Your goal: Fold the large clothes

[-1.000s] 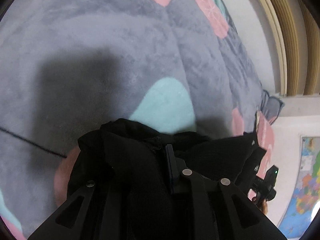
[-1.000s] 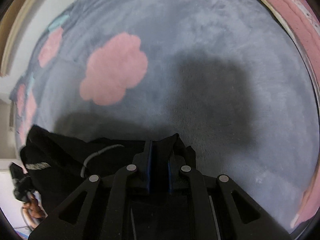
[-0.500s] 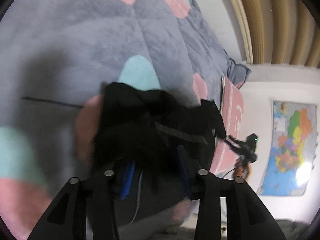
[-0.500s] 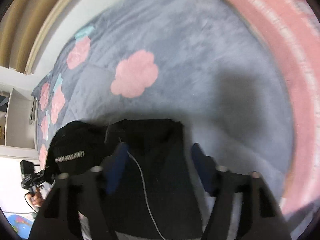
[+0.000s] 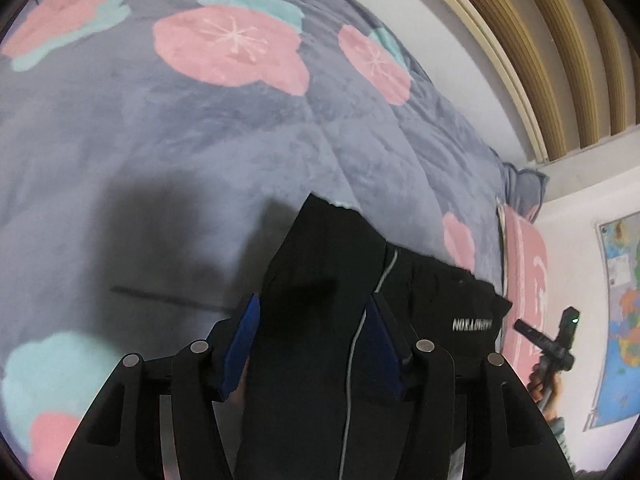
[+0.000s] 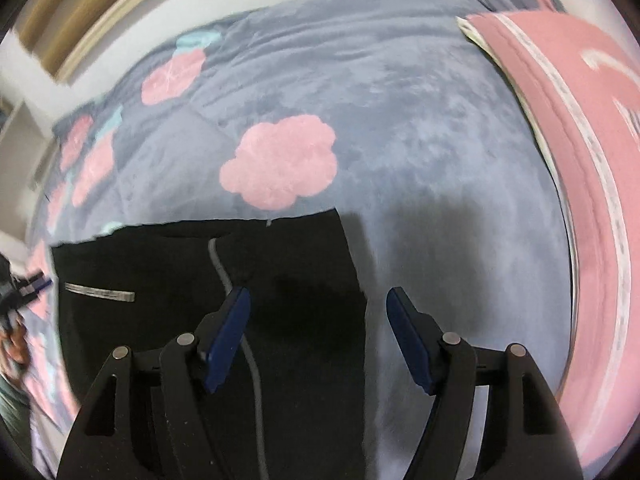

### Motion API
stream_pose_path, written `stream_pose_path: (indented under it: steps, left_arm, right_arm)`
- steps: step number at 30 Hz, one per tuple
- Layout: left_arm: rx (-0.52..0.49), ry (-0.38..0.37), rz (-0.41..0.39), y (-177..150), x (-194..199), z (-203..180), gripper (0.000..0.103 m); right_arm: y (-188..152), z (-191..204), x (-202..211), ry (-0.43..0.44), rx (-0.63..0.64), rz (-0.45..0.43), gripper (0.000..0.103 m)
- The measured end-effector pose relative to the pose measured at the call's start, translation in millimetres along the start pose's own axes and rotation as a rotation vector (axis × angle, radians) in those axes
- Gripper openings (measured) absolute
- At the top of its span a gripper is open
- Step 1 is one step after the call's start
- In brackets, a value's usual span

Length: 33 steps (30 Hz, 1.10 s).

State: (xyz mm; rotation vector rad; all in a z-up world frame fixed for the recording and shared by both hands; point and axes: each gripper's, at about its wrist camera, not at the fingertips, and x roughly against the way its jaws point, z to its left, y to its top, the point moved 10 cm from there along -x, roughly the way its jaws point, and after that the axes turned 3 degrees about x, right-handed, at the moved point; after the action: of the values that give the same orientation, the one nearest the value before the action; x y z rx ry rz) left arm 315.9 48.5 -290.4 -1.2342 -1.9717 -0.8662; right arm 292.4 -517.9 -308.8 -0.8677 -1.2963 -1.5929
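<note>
Left claw [image 5: 312, 344]: jaws spread wide, blue pads clear of the cloth, gripping nothing. A second ago the same jaws were closed on a bunched fold of the black garment [image 5: 320, 280]; half a second ago they were already parting. Right claw [image 6: 318, 340]: likewise spread and empty, where a second ago it pinched the cloth between closed pads.

Directly beneath and ahead of both claws the black garment now lies flat on the bed, no longer lifted in a heap. In the left view its far edge ends just beyond the pads, and a white drawstring [image 5: 356, 344] runs along it beside the right pad. In the right view the cloth [image 6: 200, 280] extends from under the left pad away to the left, its straight edge ahead of the claw, while the right pad hangs over bare grey blanket [image 6: 400, 120].

Beyond lie the blanket's pink flowers [image 6: 280, 162] and, far right, a pink pillow [image 6: 580, 120].

Reading: the release suggests one fold is laid down; a fresh grip on another edge is probably needed next.
</note>
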Motion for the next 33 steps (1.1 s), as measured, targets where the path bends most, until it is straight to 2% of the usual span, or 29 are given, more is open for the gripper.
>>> stream_pose_path:
  steps: [5,7,8,10,11,12,13,15,19,22,24,26,27,30,31,33]
  left_arm:
    - [-0.060,0.029,0.071,1,-34,3,0.057]
    - [-0.050,0.018,0.094,3,-47,5,0.057]
    - [-0.039,-0.005,0.107,3,-53,4,0.057]
    - [-0.008,-0.043,0.095,8,-59,2,0.057]
    - [0.006,-0.053,0.072,10,-58,1,0.056]
    - [0.002,-0.062,0.050,9,-55,-3,0.038]
    - [-0.012,-0.060,0.027,9,-51,-6,0.010]
    - [-0.005,-0.041,-0.018,7,-36,-5,0.009]
    - [0.013,-0.142,-0.137,8,12,-26,0.008]
    - [-0.017,-0.135,-0.220,18,36,-47,0.007]
    - [-0.006,-0.123,-0.243,27,32,-49,0.007]
    - [0.017,-0.056,-0.224,34,6,-37,0.007]
    - [0.028,-0.024,-0.207,34,-8,-31,0.007]
    - [0.053,0.143,-0.112,28,-64,5,0.008]
    - [0.084,0.172,-0.069,23,-82,19,0.009]
    - [0.122,0.191,-0.038,18,-102,33,0.013]
  right_arm:
    - [4,0,-50,0.054,0.023,0.079,0.074]
    - [4,4,-65,0.136,-0.020,0.102,0.074]
    - [5,7,-70,0.155,-0.031,0.104,0.057]
    - [5,13,-70,0.123,0.011,0.087,0.016]
    - [5,18,-64,0.105,0.037,0.074,0.016]
    - [5,19,-54,0.062,0.064,0.040,0.015]
    - [5,20,-41,0.042,0.079,0.012,0.013]
    - [7,16,-16,0.006,0.067,-0.039,0.012]
    - [19,16,49,-0.012,0.037,-0.169,0.010]
    - [30,26,68,-0.105,0.089,-0.215,0.010]
    - [37,24,54,-0.146,0.087,-0.200,0.010]
    - [39,16,23,-0.168,0.063,-0.144,0.010]
    - [37,11,5,-0.177,0.049,-0.109,0.010]
    - [21,-2,-58,-0.192,0.011,0.025,0.010]
    - [13,-3,-79,-0.195,0.003,0.072,0.010]
    - [4,-4,-97,-0.203,-0.004,0.112,0.014]
